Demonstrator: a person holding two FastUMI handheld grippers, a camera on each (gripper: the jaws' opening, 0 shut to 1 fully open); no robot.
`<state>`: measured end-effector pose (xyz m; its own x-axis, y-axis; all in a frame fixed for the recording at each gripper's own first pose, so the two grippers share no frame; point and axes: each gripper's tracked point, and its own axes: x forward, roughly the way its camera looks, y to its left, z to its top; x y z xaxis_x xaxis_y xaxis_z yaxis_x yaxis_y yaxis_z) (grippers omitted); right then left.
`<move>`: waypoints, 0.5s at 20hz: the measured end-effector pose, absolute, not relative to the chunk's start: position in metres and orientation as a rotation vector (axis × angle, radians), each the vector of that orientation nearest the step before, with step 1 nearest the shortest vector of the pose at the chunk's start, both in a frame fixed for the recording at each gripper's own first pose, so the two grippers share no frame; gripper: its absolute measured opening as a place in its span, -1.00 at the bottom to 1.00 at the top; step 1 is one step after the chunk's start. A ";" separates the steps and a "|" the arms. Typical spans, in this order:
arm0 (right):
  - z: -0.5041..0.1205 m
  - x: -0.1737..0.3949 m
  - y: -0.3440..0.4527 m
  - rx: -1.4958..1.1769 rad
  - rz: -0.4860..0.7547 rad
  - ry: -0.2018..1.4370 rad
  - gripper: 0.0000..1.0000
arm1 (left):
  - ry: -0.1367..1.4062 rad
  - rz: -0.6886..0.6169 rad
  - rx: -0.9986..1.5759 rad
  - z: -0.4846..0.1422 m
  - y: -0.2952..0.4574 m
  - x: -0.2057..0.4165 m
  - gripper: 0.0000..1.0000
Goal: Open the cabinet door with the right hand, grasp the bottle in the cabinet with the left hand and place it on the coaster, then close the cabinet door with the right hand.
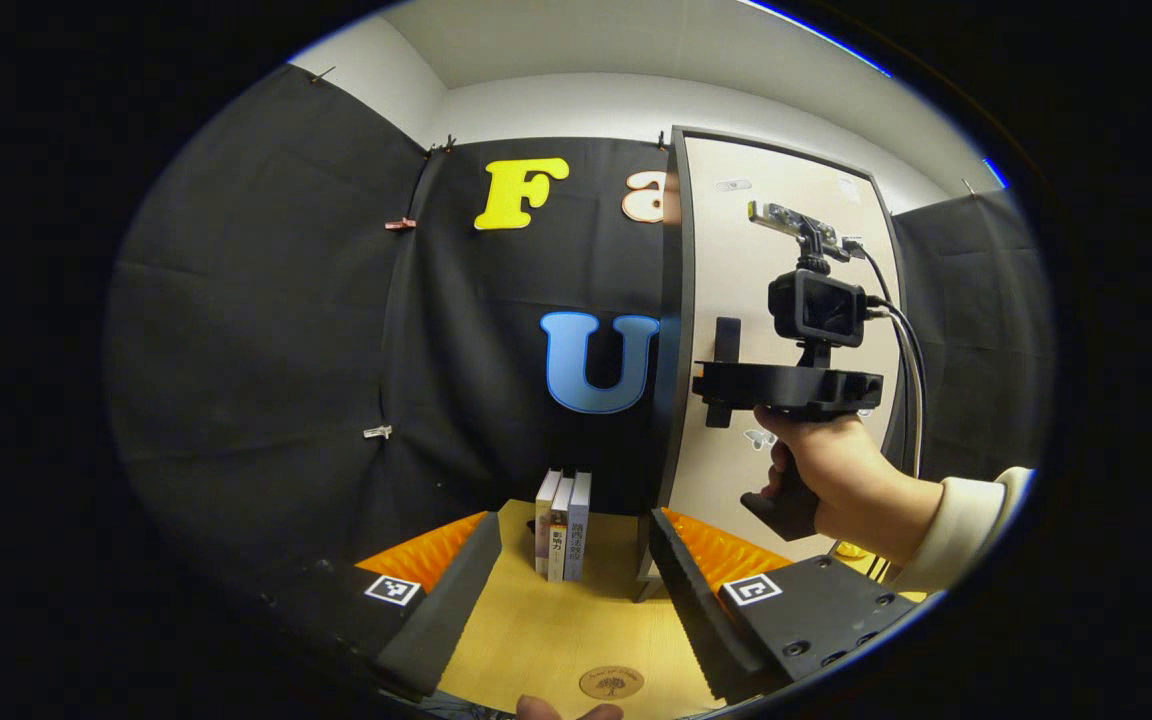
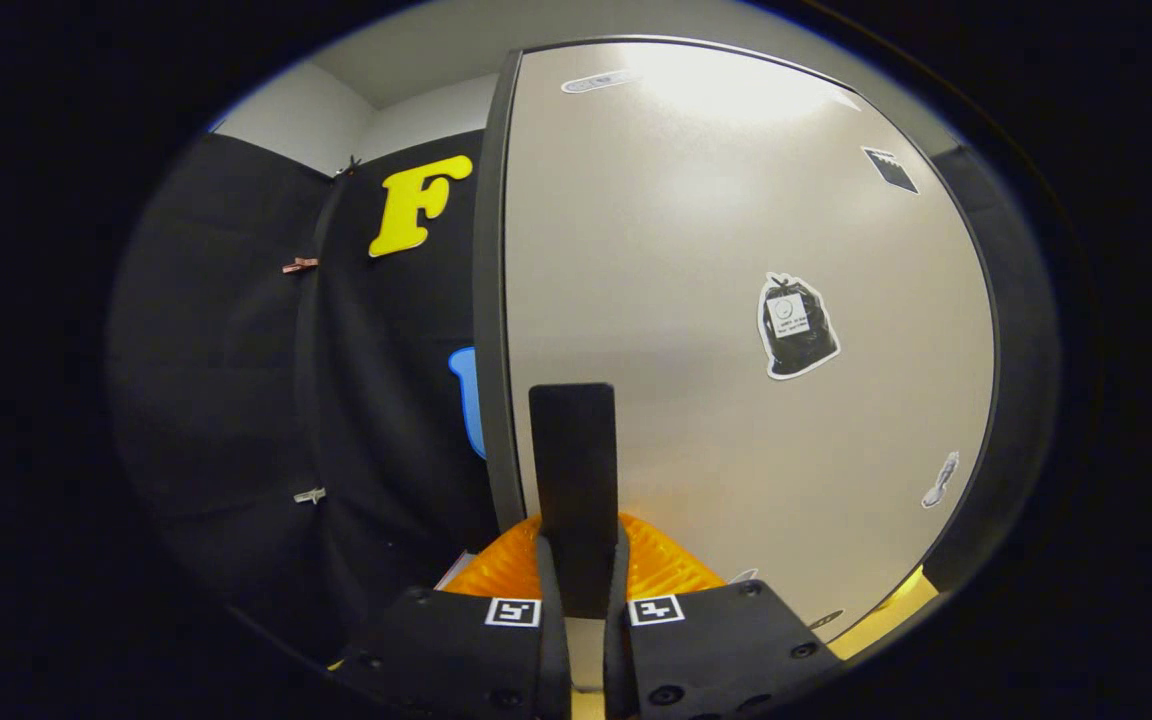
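The cabinet [image 1: 674, 330] stands at the right of the wooden table, its pale door [image 1: 786, 250] facing me in a dark frame. In the right gripper view the door [image 2: 736, 300] is very close, and my right gripper [image 2: 578, 572] is shut on its upright black handle [image 2: 573, 470]. From the left gripper view, a hand holds that right gripper [image 1: 719, 392] against the handle [image 1: 727, 338]. My left gripper [image 1: 574, 540] hovers open over the table, nothing between its fingers. A round wooden coaster [image 1: 611, 683] lies just below it at the near edge.
Three books [image 1: 563, 525] stand upright on the table [image 1: 536, 620] just left of the cabinet's base. Black cloth walls close the booth at the back and left. A person's fingertips [image 1: 566, 710] show at the near table edge beside the coaster.
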<state>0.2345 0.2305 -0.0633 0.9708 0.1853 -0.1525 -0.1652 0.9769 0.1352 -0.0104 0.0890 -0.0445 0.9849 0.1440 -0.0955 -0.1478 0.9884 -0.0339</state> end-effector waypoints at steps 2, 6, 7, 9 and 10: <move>-0.063 0.228 0.232 0.130 0.216 0.179 -0.66 | 0.090 0.152 -0.039 -0.043 0.090 -0.014 0.88; -0.058 0.191 0.227 0.161 0.291 0.191 -0.66 | 0.075 0.157 -0.034 -0.037 0.088 -0.016 0.88; -0.056 0.182 0.226 0.163 0.316 0.191 -0.67 | 0.074 0.155 -0.037 -0.038 0.085 -0.017 0.88; -0.054 0.163 0.223 0.172 0.365 0.198 -0.66 | 0.071 0.149 -0.039 -0.036 0.082 -0.018 0.88; -0.052 0.154 0.220 0.170 0.388 0.200 -0.66 | 0.070 0.147 -0.036 -0.035 0.081 -0.018 0.88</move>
